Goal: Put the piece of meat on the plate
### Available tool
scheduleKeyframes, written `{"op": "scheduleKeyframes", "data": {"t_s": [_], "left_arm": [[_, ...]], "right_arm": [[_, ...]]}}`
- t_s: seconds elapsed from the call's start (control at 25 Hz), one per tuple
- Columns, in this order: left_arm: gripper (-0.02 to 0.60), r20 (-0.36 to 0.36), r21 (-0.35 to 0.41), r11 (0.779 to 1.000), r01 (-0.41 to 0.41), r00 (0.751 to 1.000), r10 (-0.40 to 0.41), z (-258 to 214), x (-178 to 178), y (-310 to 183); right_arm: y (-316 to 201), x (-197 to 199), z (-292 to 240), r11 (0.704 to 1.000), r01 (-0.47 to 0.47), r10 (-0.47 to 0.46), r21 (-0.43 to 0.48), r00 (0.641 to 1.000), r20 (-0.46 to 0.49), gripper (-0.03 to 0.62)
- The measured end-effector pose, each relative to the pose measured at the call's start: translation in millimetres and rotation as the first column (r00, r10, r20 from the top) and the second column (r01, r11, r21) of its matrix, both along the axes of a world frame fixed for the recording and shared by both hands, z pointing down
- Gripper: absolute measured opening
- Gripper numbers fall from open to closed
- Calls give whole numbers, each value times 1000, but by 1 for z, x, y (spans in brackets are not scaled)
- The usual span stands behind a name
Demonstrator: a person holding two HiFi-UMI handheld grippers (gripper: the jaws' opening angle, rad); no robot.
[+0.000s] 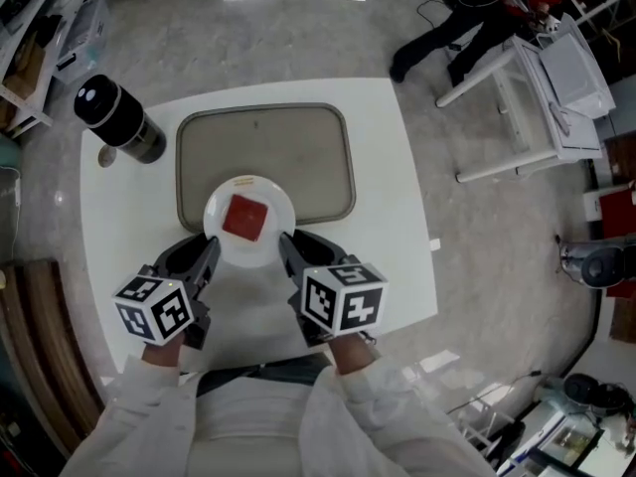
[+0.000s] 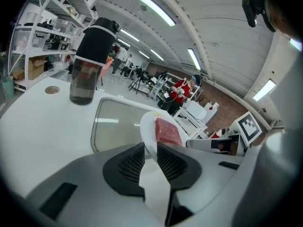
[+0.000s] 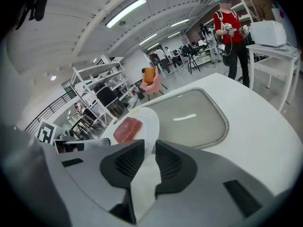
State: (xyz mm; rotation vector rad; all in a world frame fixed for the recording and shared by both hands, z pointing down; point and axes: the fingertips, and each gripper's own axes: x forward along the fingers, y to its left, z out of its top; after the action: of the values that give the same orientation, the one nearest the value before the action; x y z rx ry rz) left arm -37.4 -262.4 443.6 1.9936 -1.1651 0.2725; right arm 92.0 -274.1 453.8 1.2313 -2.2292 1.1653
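Left fingers: clenched on the near rim of the white plate. The rim runs into the narrow gap between the two dark pads.

Right fingers: the same, clamped on the plate's rim on the other side. The plate hangs between my two pairs of fingers, which angle inward toward each other.

Piece of meat: a red, squarish slab lying flat on the plate's middle, just beyond both sets of fingertips and between them. It touches neither.

Behind the fingers, a marker cube rides on the left gripper and another on the right, with my white sleeves behind those.

Beyond the plate: a grey-brown tray with rounded corners. The plate's far half overlaps the tray's near edge. I cannot tell whether the plate rests on it or is held clear.

Past the left fingers, out to their far left: a dark flask with a black cap, upright on the white desk, with a small round disc just beside it.

Well past the right fingers, off the desk: a person in red standing by a white table.
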Motion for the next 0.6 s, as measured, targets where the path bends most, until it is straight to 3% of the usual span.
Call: {"op": "scheduleKeyframes", "data": {"t_s": [0.6], "left_arm": [[86, 60, -4, 1000, 5, 998, -5, 31, 6, -83]], "right_arm": [[-91, 6, 34, 999, 37, -37, -9, 998, -60, 81]]}}
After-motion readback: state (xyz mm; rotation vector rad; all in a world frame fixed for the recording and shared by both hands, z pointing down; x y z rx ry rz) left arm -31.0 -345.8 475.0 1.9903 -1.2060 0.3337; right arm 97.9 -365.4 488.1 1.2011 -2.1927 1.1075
